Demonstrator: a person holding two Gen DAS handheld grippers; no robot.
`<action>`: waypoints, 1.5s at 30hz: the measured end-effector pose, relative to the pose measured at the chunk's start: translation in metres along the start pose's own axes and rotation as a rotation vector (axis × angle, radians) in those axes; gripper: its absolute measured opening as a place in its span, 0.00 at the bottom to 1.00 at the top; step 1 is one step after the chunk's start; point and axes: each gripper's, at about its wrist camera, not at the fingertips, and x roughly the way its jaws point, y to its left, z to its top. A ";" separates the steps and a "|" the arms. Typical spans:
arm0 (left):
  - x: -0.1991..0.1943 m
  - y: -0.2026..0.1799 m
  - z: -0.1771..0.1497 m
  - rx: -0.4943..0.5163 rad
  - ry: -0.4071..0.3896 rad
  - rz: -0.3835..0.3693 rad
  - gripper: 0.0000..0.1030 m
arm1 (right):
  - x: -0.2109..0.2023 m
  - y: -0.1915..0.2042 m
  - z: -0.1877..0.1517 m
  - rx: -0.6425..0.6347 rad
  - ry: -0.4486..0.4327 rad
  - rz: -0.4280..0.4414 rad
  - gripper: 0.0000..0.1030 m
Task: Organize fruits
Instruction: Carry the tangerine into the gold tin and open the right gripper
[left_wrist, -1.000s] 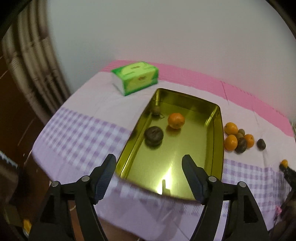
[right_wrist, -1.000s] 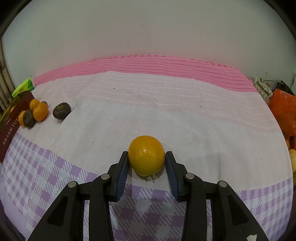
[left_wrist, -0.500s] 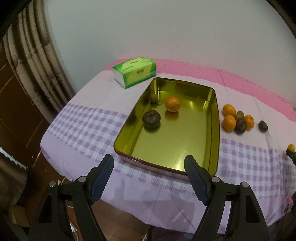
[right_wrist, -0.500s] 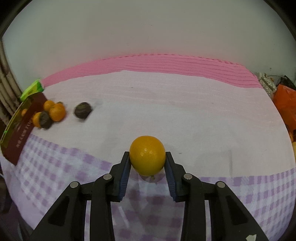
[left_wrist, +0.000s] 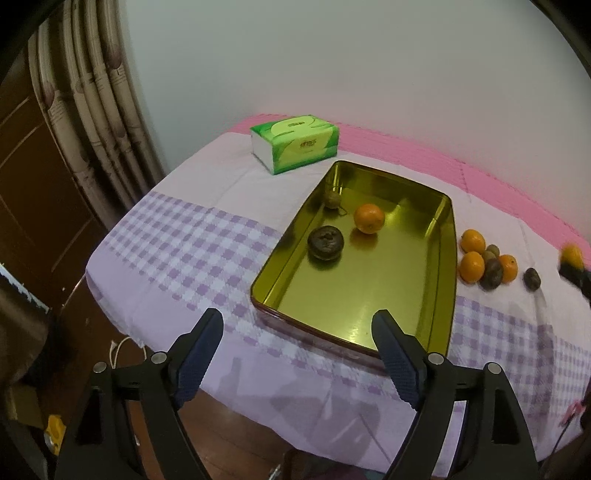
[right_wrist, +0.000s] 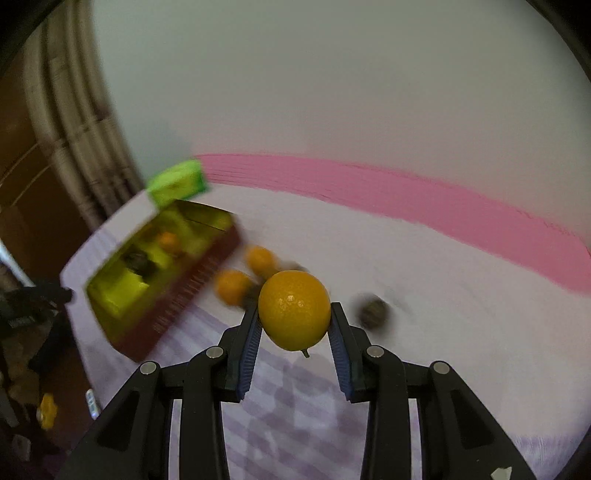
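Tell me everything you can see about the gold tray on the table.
The gold tray is a shallow rectangular tin, shiny yellow-gold inside with a dark red outer wall. It lies flat on the checked tablecloth, near its front edge. Inside sit an orange, a dark wrinkled fruit and a small brownish one.

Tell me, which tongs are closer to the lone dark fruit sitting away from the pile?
The right tongs. They hold an orange just beside that dark fruit. The left tongs hang open off the table's edge, across the tray from it.
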 end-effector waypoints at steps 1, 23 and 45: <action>0.001 0.000 0.000 0.005 0.002 0.005 0.80 | 0.007 0.010 0.009 -0.021 0.001 0.021 0.32; 0.004 0.006 0.006 0.009 0.008 0.014 0.86 | 0.158 0.165 0.076 -0.155 0.197 0.322 0.33; 0.015 -0.002 0.004 0.049 0.046 0.026 0.87 | 0.127 0.138 0.080 -0.073 0.092 0.348 0.37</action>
